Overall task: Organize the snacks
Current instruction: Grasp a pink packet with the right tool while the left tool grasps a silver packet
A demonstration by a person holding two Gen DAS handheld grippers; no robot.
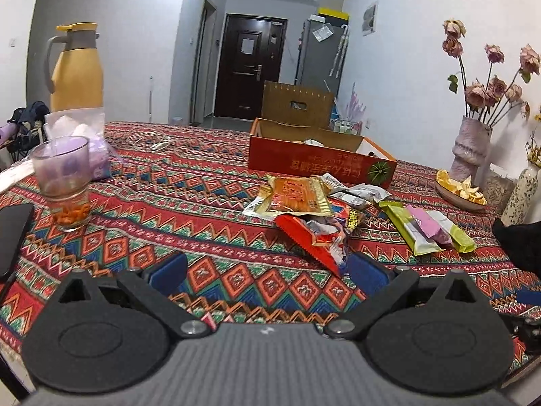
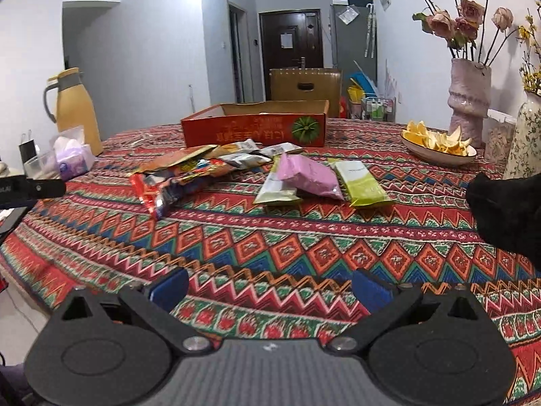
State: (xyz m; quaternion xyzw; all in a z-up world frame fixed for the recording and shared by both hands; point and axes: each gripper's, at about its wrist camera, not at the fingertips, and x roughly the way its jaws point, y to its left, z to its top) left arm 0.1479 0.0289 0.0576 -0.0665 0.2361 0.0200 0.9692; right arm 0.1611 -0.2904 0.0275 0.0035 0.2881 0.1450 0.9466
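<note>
Loose snack packets lie on the patterned tablecloth (image 1: 209, 203) in front of an open orange cardboard box (image 1: 318, 162) (image 2: 253, 128). A gold-orange packet (image 1: 297, 196) and a red packet (image 1: 311, 240) (image 2: 148, 193) are piled at the middle. A pink packet (image 2: 309, 176) rests between two green ones (image 2: 360, 182) (image 2: 275, 191) further right. My left gripper (image 1: 268, 270) is open just above the cloth, and the red packet's corner lies close to its right finger. The right gripper (image 2: 270, 287) also stands wide open, nothing between its fingers, well short of the pink and green packets.
A glass cup (image 1: 62, 182), a tissue bag (image 1: 84, 135) and a yellow jug (image 1: 76, 67) stand at the left. A plate of orange peel (image 2: 436, 145) and two vases (image 2: 468, 101) are at the right. A black object (image 2: 507, 216) sits at the right edge.
</note>
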